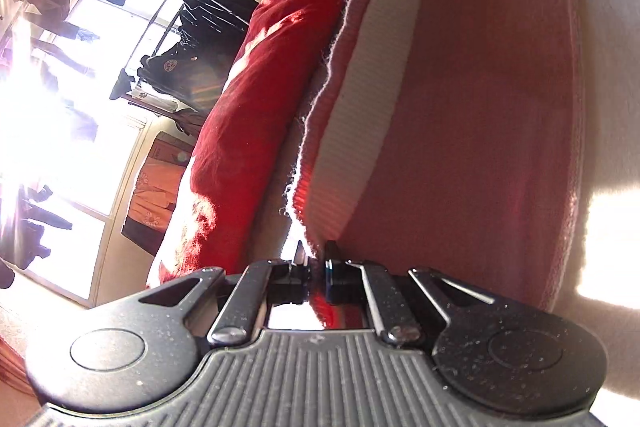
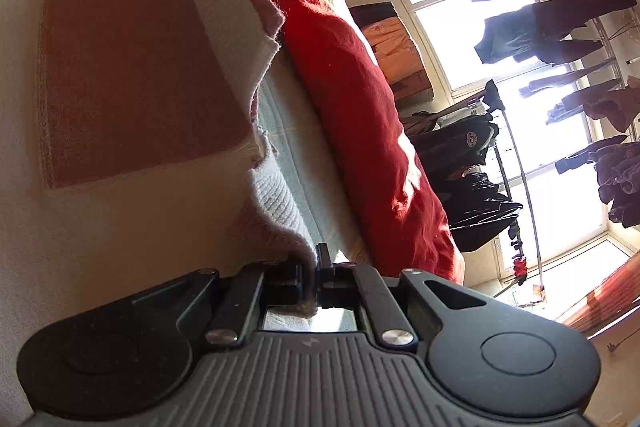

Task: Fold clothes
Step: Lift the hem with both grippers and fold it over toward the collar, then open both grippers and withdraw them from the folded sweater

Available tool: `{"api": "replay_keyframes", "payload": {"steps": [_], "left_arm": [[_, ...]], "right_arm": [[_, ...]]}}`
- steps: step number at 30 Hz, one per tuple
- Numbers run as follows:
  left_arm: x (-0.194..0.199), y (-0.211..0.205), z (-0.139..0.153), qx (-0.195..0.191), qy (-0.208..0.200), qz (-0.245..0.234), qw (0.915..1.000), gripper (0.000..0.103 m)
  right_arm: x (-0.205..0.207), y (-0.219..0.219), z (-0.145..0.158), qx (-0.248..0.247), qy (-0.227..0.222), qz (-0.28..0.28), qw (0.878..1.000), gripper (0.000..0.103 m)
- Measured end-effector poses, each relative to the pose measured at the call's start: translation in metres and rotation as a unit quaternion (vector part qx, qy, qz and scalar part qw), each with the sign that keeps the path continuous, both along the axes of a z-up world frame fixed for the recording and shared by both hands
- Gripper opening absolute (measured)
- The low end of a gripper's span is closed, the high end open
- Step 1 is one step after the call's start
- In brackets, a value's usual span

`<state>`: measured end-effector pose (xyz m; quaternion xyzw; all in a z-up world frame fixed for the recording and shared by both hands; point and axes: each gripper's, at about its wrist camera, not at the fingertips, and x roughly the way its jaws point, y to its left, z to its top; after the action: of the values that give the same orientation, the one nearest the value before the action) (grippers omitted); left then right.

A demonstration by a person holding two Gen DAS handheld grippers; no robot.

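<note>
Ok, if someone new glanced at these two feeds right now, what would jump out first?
Probably the big red bedding roll, sunlit, running diagonally through the middle of both views beside the pink and white knit garment. Next, that garment stretched between the left gripper and the right gripper, each shut on an edge of it. Behind, dark clothes hang on a rack against the glaring windows.

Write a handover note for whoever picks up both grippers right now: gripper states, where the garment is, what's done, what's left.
Left gripper: shut on the pink-and-white knit garment's fuzzy edge.
Right gripper: shut on the same garment's white ribbed part.
The garment is stretched between both over a cream surface, beside a red cushion.
Done: both ends pinched.
Left: probably lay it flat and fold it; no finished fold shows yet.
</note>
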<state>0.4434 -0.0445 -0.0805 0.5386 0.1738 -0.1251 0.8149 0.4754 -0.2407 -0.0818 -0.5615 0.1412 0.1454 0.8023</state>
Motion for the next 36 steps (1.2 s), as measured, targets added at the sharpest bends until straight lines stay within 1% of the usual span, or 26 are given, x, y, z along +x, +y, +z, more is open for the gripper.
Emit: {"api": "replay_keyframes", "payload": {"steps": [3,4,6,8,9,11,13,15,17,20,22,23,24,26,28,31,34,36], "left_arm": [[0.012,0.003,-0.005,-0.009,0.014,0.008,0.9998,0.006],[0.015,0.004,-0.006,-0.012,0.019,0.010,0.9997,0.007],[0.021,0.009,-0.011,-0.019,0.033,0.014,0.9992,0.013],[0.025,0.012,-0.012,-0.026,0.035,0.015,0.9989,0.015],[0.027,0.013,-0.011,-0.031,0.035,0.016,0.9988,0.015],[0.033,0.014,-0.006,-0.040,0.036,0.019,0.9984,0.017],[0.035,0.017,0.002,-0.053,0.038,0.019,0.9977,0.018],[0.037,0.021,0.014,-0.075,0.041,0.023,0.9961,0.019],[0.041,0.026,0.027,-0.099,0.042,0.029,0.9938,0.027],[0.042,0.038,0.043,-0.127,0.035,0.051,0.9900,0.037],[0.039,0.047,0.051,-0.147,0.041,0.059,0.9865,0.037],[0.039,0.050,0.053,-0.161,0.052,0.060,0.9837,0.038],[0.038,0.053,0.053,-0.171,0.064,0.061,0.9813,0.039],[0.036,0.055,0.048,-0.177,0.083,0.062,0.9786,0.041],[0.034,0.054,0.036,-0.168,0.098,0.064,0.9787,0.042],[0.034,0.052,0.017,-0.145,0.121,0.067,0.9798,0.043],[0.036,0.051,0.004,-0.132,0.124,0.071,0.9808,0.042],[0.037,0.052,0.006,-0.137,0.123,0.077,0.9798,0.043]], "right_arm": [[0.012,0.004,-0.008,0.000,0.012,-0.002,1.000,0.006],[0.016,0.005,-0.010,0.002,0.020,-0.003,1.000,0.006],[0.023,0.006,-0.015,0.010,0.039,-0.009,0.999,0.007],[0.029,0.005,-0.018,0.026,0.059,-0.017,0.998,0.013],[0.030,0.004,-0.020,0.032,0.057,-0.015,0.998,0.015],[0.031,0.002,-0.021,0.033,0.041,-0.015,0.999,0.038],[0.031,-0.002,-0.014,0.043,0.041,-0.016,0.998,0.047],[0.031,-0.008,-0.005,0.057,0.053,-0.014,0.997,0.051],[0.032,-0.016,0.005,0.072,0.062,-0.018,0.995,0.058],[0.037,-0.028,0.018,0.098,0.076,-0.025,0.992,0.059],[0.043,-0.033,0.023,0.118,0.087,-0.031,0.989,0.063],[0.045,-0.036,0.025,0.128,0.092,-0.034,0.987,0.067],[0.048,-0.039,0.028,0.138,0.097,-0.037,0.985,0.070],[0.061,-0.043,0.029,0.162,0.132,-0.041,0.977,0.070],[0.078,-0.045,0.030,0.182,0.154,-0.049,0.970,0.070],[0.101,-0.050,0.030,0.215,0.194,-0.055,0.956,0.070],[0.116,-0.056,0.031,0.242,0.224,-0.063,0.942,0.072],[0.117,-0.060,0.034,0.253,0.230,-0.066,0.938,0.072]]}}
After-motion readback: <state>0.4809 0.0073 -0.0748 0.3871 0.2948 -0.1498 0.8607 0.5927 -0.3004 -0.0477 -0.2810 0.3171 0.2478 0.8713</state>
